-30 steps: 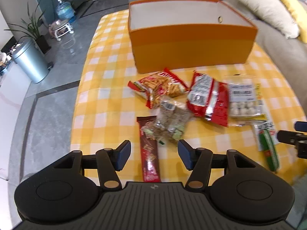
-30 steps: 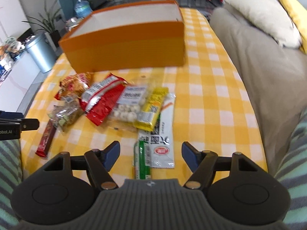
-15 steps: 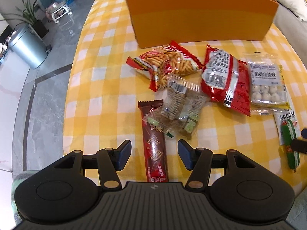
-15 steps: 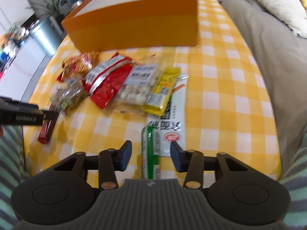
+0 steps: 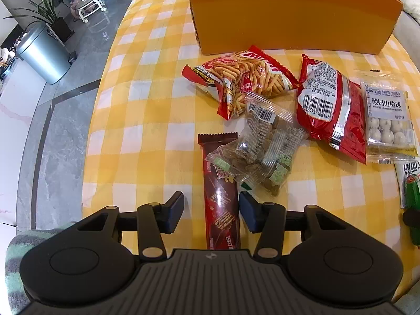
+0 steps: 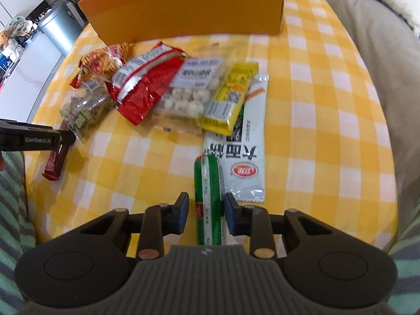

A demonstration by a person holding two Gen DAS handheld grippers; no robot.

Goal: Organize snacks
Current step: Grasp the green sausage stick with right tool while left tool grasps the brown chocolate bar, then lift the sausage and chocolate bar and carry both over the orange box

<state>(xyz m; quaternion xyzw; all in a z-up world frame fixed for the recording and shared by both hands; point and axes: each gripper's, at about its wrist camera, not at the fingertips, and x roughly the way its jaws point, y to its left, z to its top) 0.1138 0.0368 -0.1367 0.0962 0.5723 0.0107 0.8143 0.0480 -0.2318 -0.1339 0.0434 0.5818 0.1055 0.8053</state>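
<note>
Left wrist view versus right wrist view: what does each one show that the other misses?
Only the left wrist view shows the left tool open astride the brown chocolate bar, and a white stool on the floor.

Only the right wrist view shows the right tool open astride the green sausage stick, plus the yellow packet and grey sofa.

Both show the orange box, red bag, yogurt balls pack and checked tablecloth.
</note>
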